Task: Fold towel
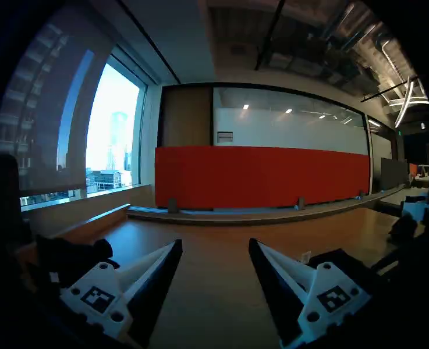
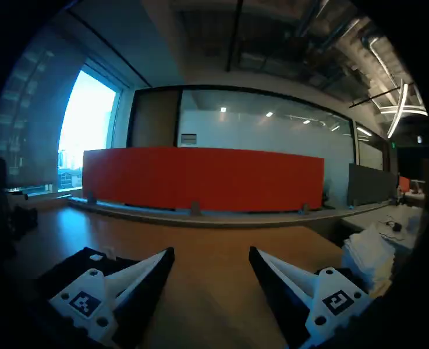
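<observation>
**Left gripper view.** The left gripper point(image 1: 215, 243) is held level over a wooden table point(image 1: 214, 302), jaws wide, with bare wood between them. Each of its 2 fingers carries 1 square black-and-white marker point(image 1: 98, 298) – a coded pattern, not readable text. Dark objects of unclear kind lie on the table close to both fingers, 1 on each side point(image 1: 68, 256). A red partition point(image 1: 261, 174) runs along the far edge of the table, with a glass wall above it. A small wall sign point(image 1: 224, 137) is too small to read. A bright window point(image 1: 112, 134) at the left shows city towers.

**Right gripper view.** The right gripper point(image 2: 211, 251) is also level over the table, jaws wide and holding nothing. The towel appears here as a stack of white folded cloths point(image 2: 368, 259) at the table's near right edge, just beside the gripper's right-hand finger and apart from it. The stack lies flat, with its layers horizontal and its folded edges turned toward the camera. Its long axis cannot be told, since the image edge cuts it off. A dark flat object point(image 2: 74, 262) lies behind the other finger. The red partition spans the middle distance, with a grey screen point(image 2: 368, 183) to its right – and a curved ceiling lamp point(image 2: 400, 107) above.
</observation>
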A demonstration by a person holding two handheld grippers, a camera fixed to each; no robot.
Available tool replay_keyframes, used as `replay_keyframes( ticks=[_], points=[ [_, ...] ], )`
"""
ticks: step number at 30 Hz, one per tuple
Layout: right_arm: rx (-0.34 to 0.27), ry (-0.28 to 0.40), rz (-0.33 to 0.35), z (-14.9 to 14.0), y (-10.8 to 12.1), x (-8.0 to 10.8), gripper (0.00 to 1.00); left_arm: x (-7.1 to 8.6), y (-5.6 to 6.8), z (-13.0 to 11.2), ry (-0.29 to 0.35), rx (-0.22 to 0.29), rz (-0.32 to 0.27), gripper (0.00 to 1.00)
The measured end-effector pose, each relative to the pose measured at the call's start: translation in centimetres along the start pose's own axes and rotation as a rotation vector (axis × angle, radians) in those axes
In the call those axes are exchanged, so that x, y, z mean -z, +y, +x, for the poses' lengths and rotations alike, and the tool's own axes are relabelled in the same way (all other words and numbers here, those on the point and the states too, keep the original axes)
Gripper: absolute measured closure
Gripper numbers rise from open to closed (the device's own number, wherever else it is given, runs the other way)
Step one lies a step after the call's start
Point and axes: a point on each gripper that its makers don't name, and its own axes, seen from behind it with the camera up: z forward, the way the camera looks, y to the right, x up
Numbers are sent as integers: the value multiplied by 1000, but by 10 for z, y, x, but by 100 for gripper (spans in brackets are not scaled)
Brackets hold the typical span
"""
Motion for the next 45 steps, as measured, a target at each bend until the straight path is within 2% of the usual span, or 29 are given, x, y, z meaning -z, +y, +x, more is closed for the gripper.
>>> replay_keyframes(
  ticks=[9,15,23,30,35,41,45],
  points=[
    [1,-1,1,64,0,3,1,1,8,53,-11,-5,-12,16],
    [-22,1,0,107,2,4,1,1,12,92,-12,-11,-19,16],
    [-25,4,2,139,-2,7,1,4,16,127,-22,-12,-23,16],
    [-23,0,4,153,-2,12,1,5,18,132,-46,-16,-44,16],
    [-13,-2,18,162,-2,14,1,5,24,135,-62,-35,-83,16],
    [-3,-24,82,167,-15,17,1,8,35,138,-85,-74,-154,16],
    [15,-53,155,166,-33,19,1,11,45,138,-100,-114,-209,16]
  ],
)
